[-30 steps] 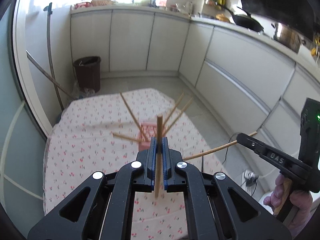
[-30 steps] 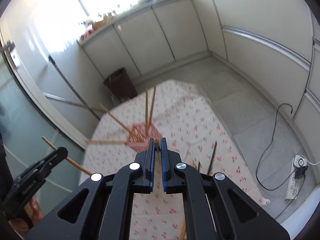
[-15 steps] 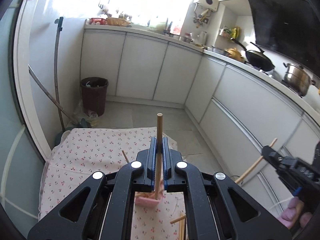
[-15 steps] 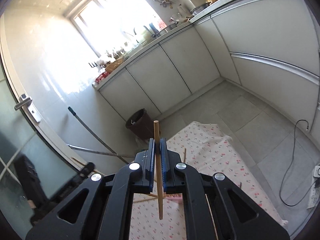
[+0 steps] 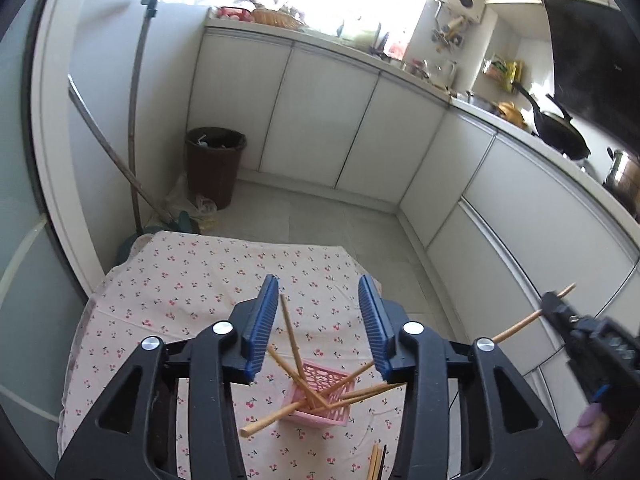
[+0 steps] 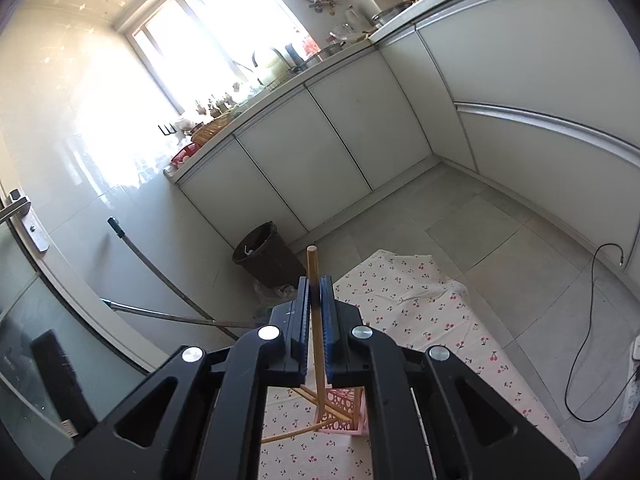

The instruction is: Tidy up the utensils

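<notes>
Wooden chopstick (image 5: 291, 340) drops between opening left gripper (image 5: 319, 325) fingers into pink lattice plastic basket (image 5: 320, 398); right gripper (image 6: 316, 332) pinches another chopstick (image 6: 317, 344), likely next in.

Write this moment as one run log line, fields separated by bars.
left gripper: opening, empty | right gripper: shut on chopstick | pink basket: several chopsticks inside

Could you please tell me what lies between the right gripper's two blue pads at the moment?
A wooden chopstick stands clamped upright in the right gripper, its lower end above the pink basket; the right wrist view shows it.
</notes>
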